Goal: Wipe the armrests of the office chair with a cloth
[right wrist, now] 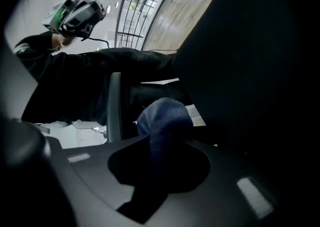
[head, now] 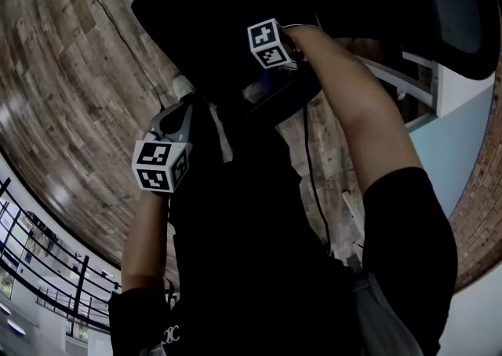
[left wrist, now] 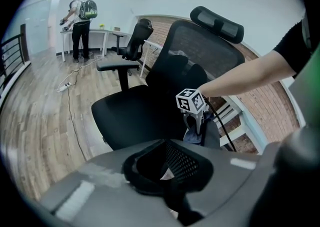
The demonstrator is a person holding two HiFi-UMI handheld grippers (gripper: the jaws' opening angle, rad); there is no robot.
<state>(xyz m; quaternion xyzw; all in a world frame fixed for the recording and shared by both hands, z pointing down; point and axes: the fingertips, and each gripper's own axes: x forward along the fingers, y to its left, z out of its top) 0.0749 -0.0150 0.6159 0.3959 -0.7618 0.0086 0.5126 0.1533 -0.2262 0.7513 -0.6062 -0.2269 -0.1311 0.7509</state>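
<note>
Within right gripper (right wrist: 161, 147), cloth (right wrist: 164, 117) lengthwise, end forward

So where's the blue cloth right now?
The blue cloth is pinched in the right tool, in the middle of the right gripper view. It sits close beside the black office chair.

— Any print to read here?
— Just pale letters low on the person's black shirt (head: 168, 336), below the left tool (head: 179, 107); too cropped and dim to spell.
— The tools' cubes (head: 161, 165)?
— Only square black-and-white markers, no words.
</note>
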